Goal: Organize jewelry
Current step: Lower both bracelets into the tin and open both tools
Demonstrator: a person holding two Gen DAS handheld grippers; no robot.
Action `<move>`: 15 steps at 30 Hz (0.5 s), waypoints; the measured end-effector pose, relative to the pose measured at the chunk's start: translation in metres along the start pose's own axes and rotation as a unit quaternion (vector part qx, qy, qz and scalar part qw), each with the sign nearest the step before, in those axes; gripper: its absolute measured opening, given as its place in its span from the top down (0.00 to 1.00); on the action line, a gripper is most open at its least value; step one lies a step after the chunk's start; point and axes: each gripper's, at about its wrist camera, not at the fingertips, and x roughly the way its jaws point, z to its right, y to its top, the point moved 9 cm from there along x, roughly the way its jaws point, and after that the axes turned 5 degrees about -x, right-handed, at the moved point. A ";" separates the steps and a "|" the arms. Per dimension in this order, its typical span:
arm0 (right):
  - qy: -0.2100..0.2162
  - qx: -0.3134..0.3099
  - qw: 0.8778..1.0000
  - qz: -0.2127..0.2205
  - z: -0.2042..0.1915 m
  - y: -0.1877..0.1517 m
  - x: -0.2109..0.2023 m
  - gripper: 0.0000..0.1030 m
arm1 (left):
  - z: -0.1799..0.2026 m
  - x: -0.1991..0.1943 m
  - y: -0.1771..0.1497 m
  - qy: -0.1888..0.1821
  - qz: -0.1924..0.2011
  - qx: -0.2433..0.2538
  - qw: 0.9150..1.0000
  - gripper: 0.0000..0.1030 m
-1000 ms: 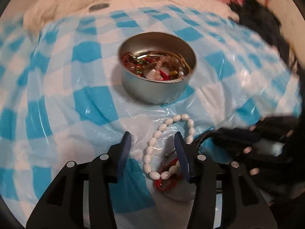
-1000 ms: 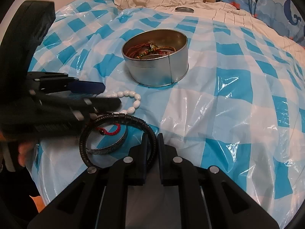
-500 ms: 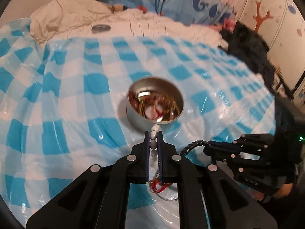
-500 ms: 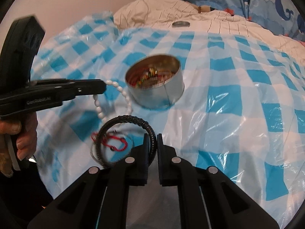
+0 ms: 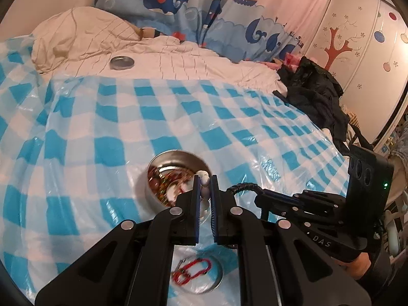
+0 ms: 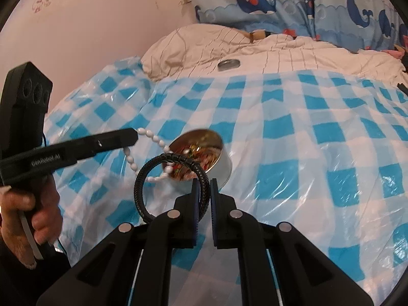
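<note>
White beads (image 5: 204,178) pinched, left hand-held gripper (image 5: 204,182) aloft.

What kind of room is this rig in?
Likely a child's bedroom. The work surface is a bed with a pillow, half covered by a checked plastic sheet. A whale-print curtain hangs behind it, and a wardrobe with tree decals stands at the right.

A tin (image 5: 176,176) sits on the sheet (image 5: 229,117); its lid (image 5: 122,62) lies behind, a bangle (image 5: 201,275) in front.
</note>
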 end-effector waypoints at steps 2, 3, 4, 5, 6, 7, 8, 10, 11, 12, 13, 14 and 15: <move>-0.001 0.005 1.000 0.003 0.005 0.004 0.000 0.91 | 0.002 0.007 0.004 -0.001 0.000 -0.002 1.000 0.94; -0.003 0.008 1.000 0.004 0.008 0.006 0.000 0.91 | 0.002 0.011 0.007 -0.003 0.001 -0.004 1.000 0.94; -0.005 0.009 1.000 0.004 0.011 0.008 0.002 0.91 | 0.002 0.014 0.009 -0.004 0.001 -0.007 1.000 0.94; -0.006 0.010 1.000 0.004 0.013 0.010 0.002 0.91 | 0.001 0.018 0.011 -0.005 0.002 -0.010 1.000 0.94; -0.007 0.010 1.000 0.005 0.014 0.011 0.004 0.91 | 0.000 0.024 0.014 -0.008 0.002 -0.017 1.000 0.94; -0.008 0.010 1.000 0.005 0.015 0.013 0.006 0.91 | -0.002 0.028 0.015 -0.009 0.001 -0.021 1.000 0.94; -0.010 0.010 1.000 0.006 0.015 0.015 0.008 0.91 | -0.006 0.036 0.016 -0.006 -0.003 -0.033 0.999 0.94; -0.014 0.007 1.000 0.006 0.014 0.019 0.012 0.91 | -0.017 0.050 0.014 0.007 -0.022 -0.055 0.998 0.92; -0.018 0.003 1.000 0.005 0.013 0.020 0.017 0.91 | -0.024 0.055 0.012 0.015 -0.031 -0.064 0.997 0.89; -0.021 0.000 1.000 0.003 0.012 0.021 0.020 0.91 | -0.034 0.060 0.009 0.034 -0.039 -0.075 0.996 0.87; -0.022 0.000 1.000 0.002 0.012 0.022 0.023 0.91 | -0.043 0.060 0.006 0.051 -0.041 -0.083 0.994 0.81; -0.021 0.001 1.000 0.001 0.010 0.023 0.028 0.91 | -0.052 0.058 0.006 0.059 -0.040 -0.095 0.993 0.76; -0.020 0.000 1.000 -0.001 0.008 0.024 0.032 0.91 | -0.057 0.054 0.005 0.058 -0.037 -0.102 0.992 0.74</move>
